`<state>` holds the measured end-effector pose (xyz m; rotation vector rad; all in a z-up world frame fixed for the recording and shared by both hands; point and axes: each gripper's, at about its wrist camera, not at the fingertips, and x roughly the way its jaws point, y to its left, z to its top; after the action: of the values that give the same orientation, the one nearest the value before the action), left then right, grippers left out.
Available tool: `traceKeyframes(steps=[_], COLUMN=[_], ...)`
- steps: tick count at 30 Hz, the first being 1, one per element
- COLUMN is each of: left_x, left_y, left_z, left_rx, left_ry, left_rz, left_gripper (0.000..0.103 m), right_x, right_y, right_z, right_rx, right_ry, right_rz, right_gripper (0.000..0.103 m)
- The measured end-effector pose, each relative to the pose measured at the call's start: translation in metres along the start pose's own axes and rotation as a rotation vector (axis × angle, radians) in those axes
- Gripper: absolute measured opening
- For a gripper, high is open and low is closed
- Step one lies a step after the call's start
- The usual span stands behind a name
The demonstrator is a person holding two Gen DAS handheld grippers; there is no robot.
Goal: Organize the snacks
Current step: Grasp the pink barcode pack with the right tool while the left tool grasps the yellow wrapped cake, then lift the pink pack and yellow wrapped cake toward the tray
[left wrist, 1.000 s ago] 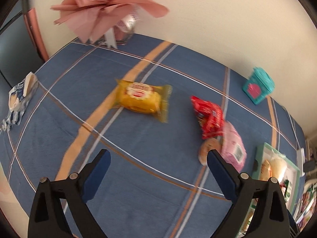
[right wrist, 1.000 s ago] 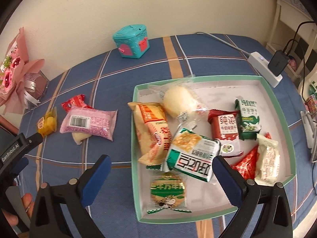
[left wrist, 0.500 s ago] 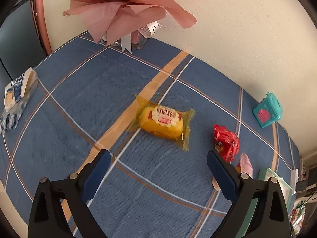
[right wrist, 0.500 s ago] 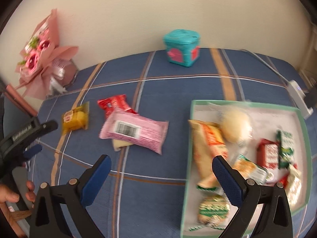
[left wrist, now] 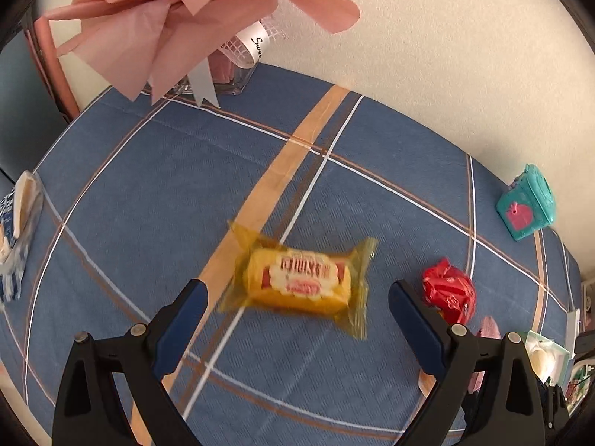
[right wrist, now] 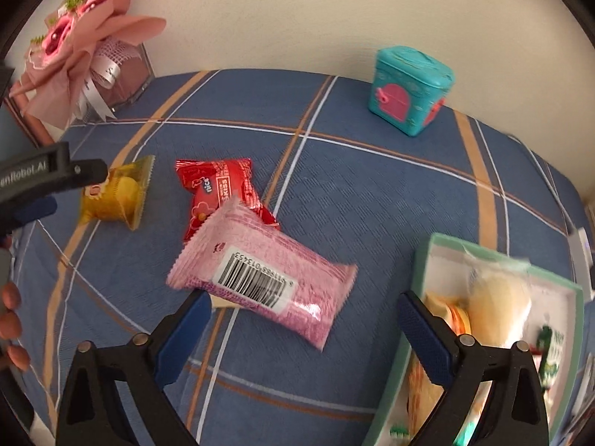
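A yellow cake packet (left wrist: 301, 278) lies on the blue plaid cloth, just ahead of my open left gripper (left wrist: 297, 301) and framed by its fingers. To its right sits a red snack packet (left wrist: 448, 293). In the right wrist view, a pink packet (right wrist: 260, 275) with a barcode lies partly over the red snack packet (right wrist: 219, 189), with my open right gripper (right wrist: 303, 316) hovering just in front of it. The yellow cake packet (right wrist: 119, 193) shows at left beside the left gripper (right wrist: 48, 182). The green-rimmed tray (right wrist: 424, 264) holds several snacks at the right.
A pink bouquet (left wrist: 178, 18) in a clear box stands at the back left against the wall. A teal tin (right wrist: 409, 89) sits at the back right. A blue and white pack (left wrist: 16, 230) lies at the left table edge. A hand (right wrist: 11, 327) shows at far left.
My left gripper has moved forward and down toward the yellow cake packet, now between its fingers. My right gripper has swung left from the tray to the pink packet.
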<state>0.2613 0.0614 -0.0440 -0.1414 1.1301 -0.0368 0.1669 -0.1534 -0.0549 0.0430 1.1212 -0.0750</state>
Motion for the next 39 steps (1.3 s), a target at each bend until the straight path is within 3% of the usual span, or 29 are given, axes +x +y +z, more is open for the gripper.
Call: traceKeyframes(steps=[7, 14, 16, 26, 39], left_x=[0.024, 0.036, 0.038, 0.030, -0.029], left_y=[0.003, -0.002, -0.003, -0.009, -0.012], left_z=[0.011, 0.015, 0.016, 0.011, -0.026], left_rx=[0.011, 0.040, 0.040, 0.063, -0.001], left_ry=[0.081, 0.101, 0.108, 0.094, 0.063], left_rz=[-0.041, -0.011, -0.011, 0.006, -0.049], left_gripper=[0.098, 0.097, 0.086, 0.071, 0.067], right_x=[0.013, 0.028, 0.029, 0.025, -0.029], right_y=[-0.006, -0.009, -0.011, -0.018, -0.019], right_z=[0.025, 0.038, 0.037, 0.032, 0.004], right_rx=[0.009, 0.008, 0.009, 0.053, 0.175], right_ry=[-0.006, 0.027, 0.037, 0.060, 0.026], right_rz=[0.038, 0.047, 0.038, 0.034, 0.074], right_gripper=[0.084, 0.069, 0.067, 0.039, 0.038])
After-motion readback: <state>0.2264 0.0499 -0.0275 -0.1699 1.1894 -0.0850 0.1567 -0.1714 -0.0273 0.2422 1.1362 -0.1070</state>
